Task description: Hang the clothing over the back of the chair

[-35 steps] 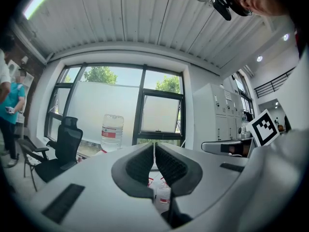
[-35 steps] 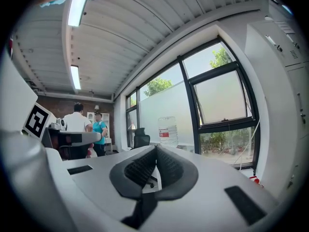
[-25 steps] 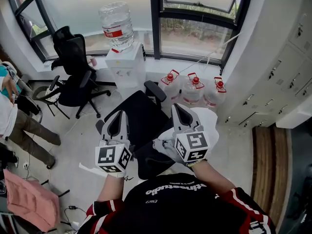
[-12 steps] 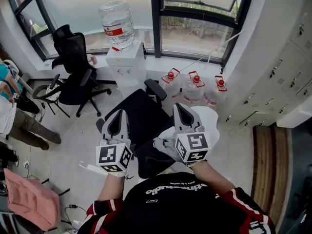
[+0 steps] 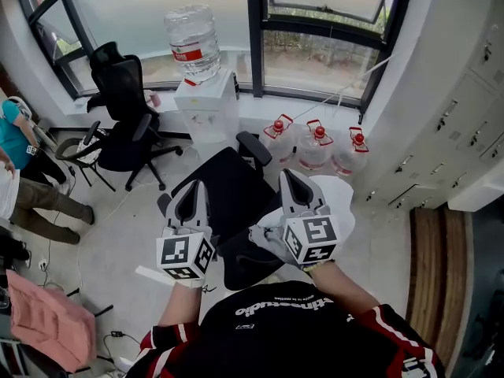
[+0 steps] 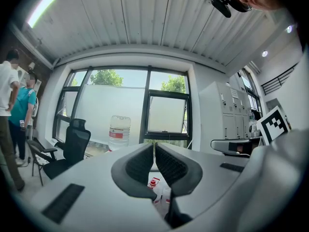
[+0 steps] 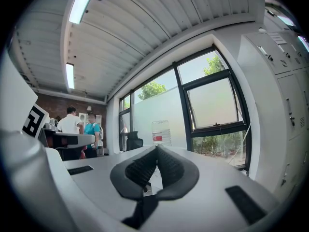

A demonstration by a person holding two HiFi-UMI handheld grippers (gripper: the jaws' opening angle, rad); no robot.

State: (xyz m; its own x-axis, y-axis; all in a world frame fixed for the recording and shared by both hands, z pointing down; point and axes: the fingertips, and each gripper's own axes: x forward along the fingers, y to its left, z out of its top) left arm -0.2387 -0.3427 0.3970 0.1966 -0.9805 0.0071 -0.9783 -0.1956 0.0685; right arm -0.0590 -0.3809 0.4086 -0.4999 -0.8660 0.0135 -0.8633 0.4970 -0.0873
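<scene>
A black office chair (image 5: 224,187) stands right below my two grippers, its backrest (image 5: 244,264) nearest the person. White clothing (image 5: 335,203) lies bunched at the chair's right side, under and beyond my right gripper (image 5: 290,176), and a fold of it (image 5: 264,239) shows by the backrest. My left gripper (image 5: 191,186) hovers over the chair's left edge. Both point level toward the window. In the left gripper view the jaws (image 6: 154,146) meet with nothing between them. In the right gripper view the jaws (image 7: 157,149) are also pressed together and hold nothing that shows.
A water dispenser (image 5: 206,101) with a bottle on top stands at the window. Three water jugs (image 5: 315,144) sit on the floor beyond the chair. A second black chair (image 5: 122,124) stands at left, two people (image 5: 31,187) stand at the left edge, and lockers (image 5: 457,116) line the right wall.
Both grippers and the clothing keep their places. The people at the left edge have shifted a little.
</scene>
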